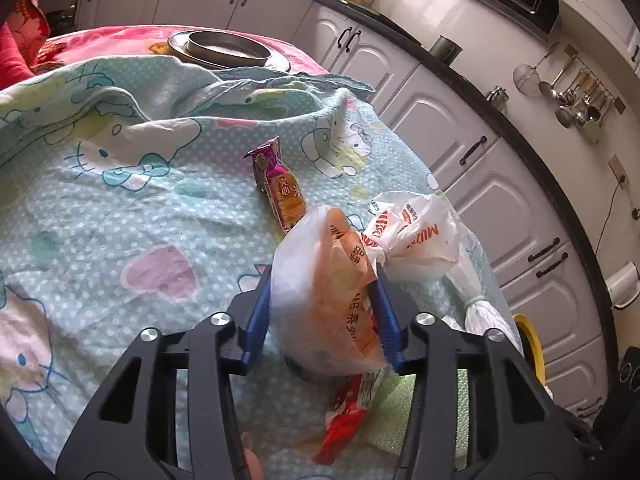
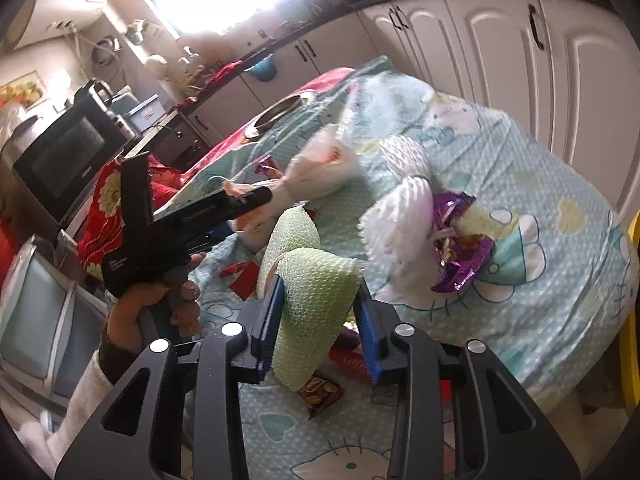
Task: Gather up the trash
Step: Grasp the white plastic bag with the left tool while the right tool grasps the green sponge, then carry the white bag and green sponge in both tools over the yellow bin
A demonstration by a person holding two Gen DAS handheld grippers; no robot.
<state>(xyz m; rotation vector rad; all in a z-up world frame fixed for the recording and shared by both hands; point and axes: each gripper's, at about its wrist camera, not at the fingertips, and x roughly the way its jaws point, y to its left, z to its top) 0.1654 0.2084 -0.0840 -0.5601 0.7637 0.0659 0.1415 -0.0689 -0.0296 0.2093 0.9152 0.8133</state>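
Blue pads of my left gripper are clamped on a white and orange plastic bag, held up over the pale green cartoon-print cloth that covers the table. Just beyond it lies a purple snack wrapper; to the right a second printed white bag; near me a red wrapper. From my right wrist, my right gripper is closed on a curled sheet of green foam wrap. A crumpled purple wrapper sits to the right, beside white foam netting. At left my hand holds the other gripper with its bag.
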